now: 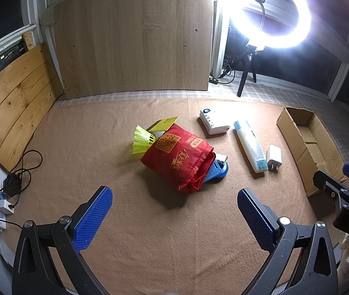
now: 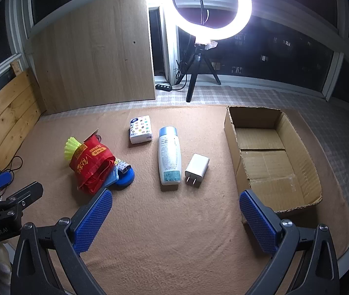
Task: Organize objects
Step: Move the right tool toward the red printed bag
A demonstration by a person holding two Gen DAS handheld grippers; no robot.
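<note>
Both grippers are held above a tan blanket (image 2: pixel 174 233), angled downward. The left gripper (image 1: pixel 174 216) is spread wide with nothing between its blue pads, and the right gripper (image 2: pixel 175 218) is likewise spread wide and empty. A red drawstring bag (image 1: pixel 179 159) is seen lying near the middle of the blanket, with yellow shuttlecocks (image 1: pixel 142 140) and a blue round object (image 1: pixel 219 169) touching it. A tissue pack (image 2: pixel 140 129), a white lotion bottle (image 2: pixel 169 157) and a white charger plug (image 2: pixel 197 166) are laid beside one another. An open cardboard box (image 2: pixel 304 152) is placed well to the right of them.
</note>
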